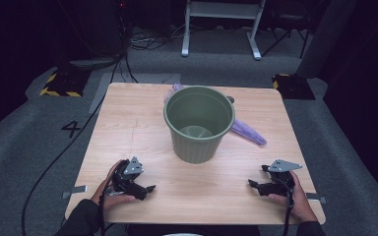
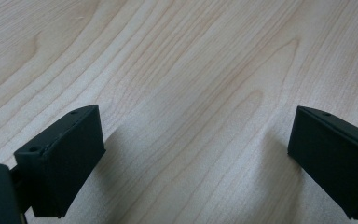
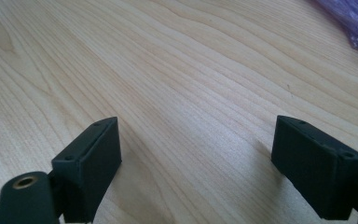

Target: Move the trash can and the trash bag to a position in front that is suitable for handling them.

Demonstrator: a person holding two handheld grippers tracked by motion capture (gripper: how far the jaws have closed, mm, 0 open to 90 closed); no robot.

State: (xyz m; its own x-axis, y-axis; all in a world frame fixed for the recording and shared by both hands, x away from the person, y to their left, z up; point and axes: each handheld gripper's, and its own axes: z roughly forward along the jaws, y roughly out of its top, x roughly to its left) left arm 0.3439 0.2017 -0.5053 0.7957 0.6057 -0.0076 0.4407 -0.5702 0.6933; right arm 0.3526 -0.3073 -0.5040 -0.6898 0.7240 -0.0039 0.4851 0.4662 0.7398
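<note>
a green bucket (image 1: 199, 123) stands upright at the middle of the wooden table (image 1: 128, 123), its mouth open to the high view; the dim inside appears to hold nothing, only a pale round mark on its floor. a purple plastic bag (image 1: 248, 132) lies on the table behind the bucket, one end poking out at its right and touching its wall, another bit showing at its far left rim. both lie well apart from the tongs, which rest low over the near edge: the left tongs (image 1: 149, 189) at the near left, the right tongs (image 1: 252, 185) at the near right, each in a hand. both tongs stand spread wide, with bare wood between the jaws and nothing held.
</note>
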